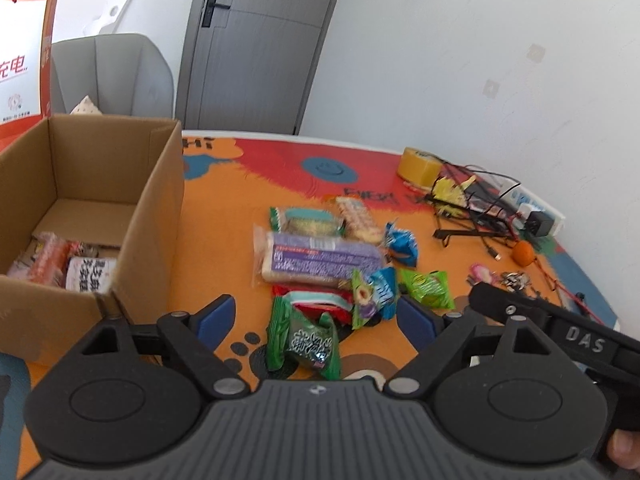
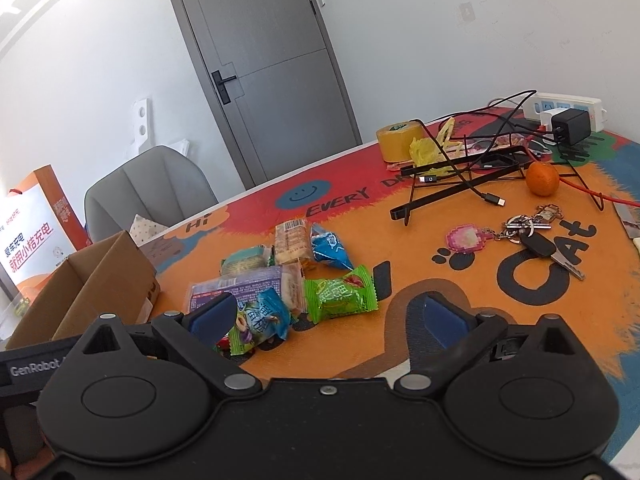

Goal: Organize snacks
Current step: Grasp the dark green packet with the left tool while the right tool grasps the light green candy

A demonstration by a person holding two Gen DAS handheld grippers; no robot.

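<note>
A pile of snack packets lies on the orange mat: a long purple pack (image 1: 320, 258), a light green packet (image 1: 428, 288) (image 2: 340, 296), a blue packet (image 1: 402, 242) (image 2: 330, 248) and others. My left gripper (image 1: 316, 320) is open just over a dark green packet (image 1: 308, 340), which lies between its blue pads without being touched. At the left stands an open cardboard box (image 1: 152, 208) with several snacks (image 1: 60, 264) inside. My right gripper (image 2: 328, 318) is open and empty; the light green packet lies just ahead of it. Its black body (image 1: 560, 332) shows at the right of the left wrist view.
At the back right of the table are a tape roll (image 2: 396, 140), tangled cables and a black stand (image 2: 460, 184), a power strip (image 2: 564, 108), a tangerine (image 2: 542, 178) and keys (image 2: 532, 236). A grey chair (image 2: 148, 192) and an orange bag (image 1: 24, 52) stand beyond the box.
</note>
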